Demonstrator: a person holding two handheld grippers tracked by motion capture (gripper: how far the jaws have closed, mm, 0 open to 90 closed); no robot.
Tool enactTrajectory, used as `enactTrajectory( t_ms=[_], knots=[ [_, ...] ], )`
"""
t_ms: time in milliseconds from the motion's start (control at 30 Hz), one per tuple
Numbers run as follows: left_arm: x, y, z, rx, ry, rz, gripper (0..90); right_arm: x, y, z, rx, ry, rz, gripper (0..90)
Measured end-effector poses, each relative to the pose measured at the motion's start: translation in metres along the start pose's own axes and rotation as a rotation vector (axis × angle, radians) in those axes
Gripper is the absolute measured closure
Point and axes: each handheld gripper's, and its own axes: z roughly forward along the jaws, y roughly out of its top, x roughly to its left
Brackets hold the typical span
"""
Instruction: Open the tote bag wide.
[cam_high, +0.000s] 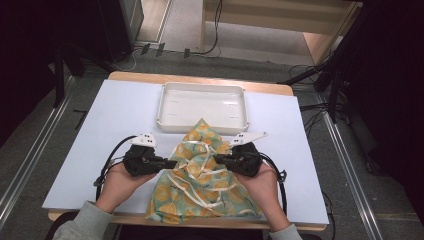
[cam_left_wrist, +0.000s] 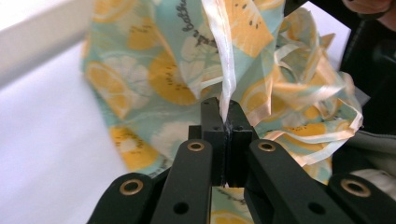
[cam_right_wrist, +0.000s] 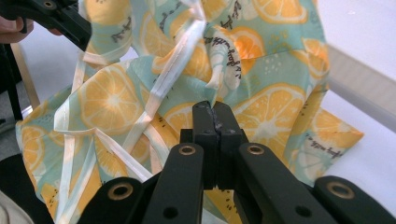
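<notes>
Both claws are clamped on the lemon-print cloth (cam_high: 202, 175): left claw (cam_high: 172, 163) at its 9 o'clock edge, right claw (cam_high: 218, 158) at 3 o'clock, white tray (cam_high: 202, 88) at 12 on the desk (cam_high: 115, 115).

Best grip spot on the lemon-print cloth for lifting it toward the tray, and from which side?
Probably the two side edges of the lemon-print cloth, one from each side, as now: the left gripper is shut on a pale ribbon trim and the right gripper on a fabric fold. The cloth lies bunched and limp, so opposite pinches should spread it. The white tray sits just beyond it.
</notes>
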Motion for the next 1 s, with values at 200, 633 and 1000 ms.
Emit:
enactTrajectory(
  t_ms=[200,633,1000],
  knots=[
    [0.005,-0.001,-0.011,-0.014,0.029,-0.008,90.0,-0.007,0.003,-0.008,-0.028,-0.017,0.010,90.0],
    [0.020,0.000,-0.025,-0.024,0.062,-0.050,89.9,-0.029,0.015,-0.028,-0.078,-0.040,0.045,90.0],
    [0.041,0.010,-0.035,0.001,0.101,-0.059,89.6,-0.047,0.023,-0.022,-0.060,-0.048,0.068,90.0]
  ],
)
